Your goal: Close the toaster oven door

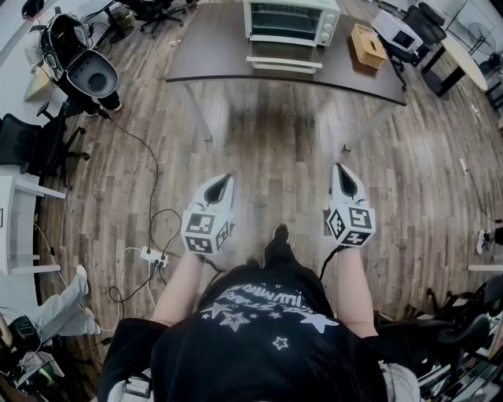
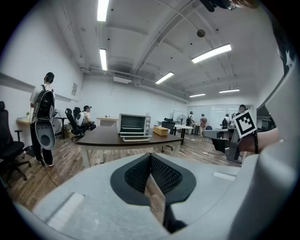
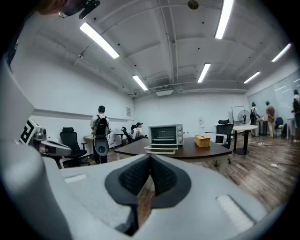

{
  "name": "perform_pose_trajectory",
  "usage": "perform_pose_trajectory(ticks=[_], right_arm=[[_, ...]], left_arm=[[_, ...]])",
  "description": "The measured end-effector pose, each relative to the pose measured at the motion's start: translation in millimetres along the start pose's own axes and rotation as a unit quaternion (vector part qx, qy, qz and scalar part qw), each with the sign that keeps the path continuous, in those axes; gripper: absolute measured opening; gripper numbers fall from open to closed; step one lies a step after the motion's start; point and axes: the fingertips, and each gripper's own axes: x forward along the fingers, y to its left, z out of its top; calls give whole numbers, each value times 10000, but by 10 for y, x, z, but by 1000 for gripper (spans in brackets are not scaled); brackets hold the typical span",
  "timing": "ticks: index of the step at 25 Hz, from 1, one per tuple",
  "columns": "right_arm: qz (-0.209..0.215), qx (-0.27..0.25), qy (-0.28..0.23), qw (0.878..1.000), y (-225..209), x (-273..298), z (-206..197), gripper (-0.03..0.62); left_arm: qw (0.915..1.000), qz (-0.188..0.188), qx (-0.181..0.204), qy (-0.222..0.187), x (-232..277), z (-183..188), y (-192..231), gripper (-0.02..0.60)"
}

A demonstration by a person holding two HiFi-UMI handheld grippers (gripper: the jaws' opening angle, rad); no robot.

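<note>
Toaster oven (image 1: 291, 22) sits toward the far side of the dark worktop (image 1: 212, 55), its door (image 1: 283, 63) dropped open & lying flat toward the person; woven box (image 1: 368, 45) is just beside it, on the right in head view. Both grippers are held low over the wood floor (image 1: 275, 149), well short of the worktop, pointing at the oven. Left gripper (image 1: 227, 180): jaws pressed together, nothing btwn them. Right gripper (image 1: 339, 167): same, jaws together, empty. Person w/ backpack (image 2: 43, 117) stands off left.
</note>
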Motion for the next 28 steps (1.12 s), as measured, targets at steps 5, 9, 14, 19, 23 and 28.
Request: perform_pose_trajectory(ticks=[5, 9, 14, 19, 23, 28], right_arm=[[-64, 101, 97, 9999, -103, -59, -63, 3], [-82, 87, 90, 9999, -114, -96, -38, 3], [-200, 148, 121, 9996, -105, -189, -99, 3], [-227, 243, 189, 9993, -20, -262, -205, 3], [-130, 215, 206, 9995, 45, -209, -217, 18], [56, 279, 214, 9994, 84, -38, -231, 243]], left_arm=[[10000, 6, 72, 3, -17, 36, -66, 9], [10000, -9, 65, -6, -49, 48, -78, 9], [9996, -127, 245, 6, -121, -6, -136, 9], [9998, -97, 45, 175, -248, -203, -118, 9], [9998, -30, 4, 204, -249, -228, -41, 9], [9998, 106, -90, 145, -160, -171, 79, 9]])
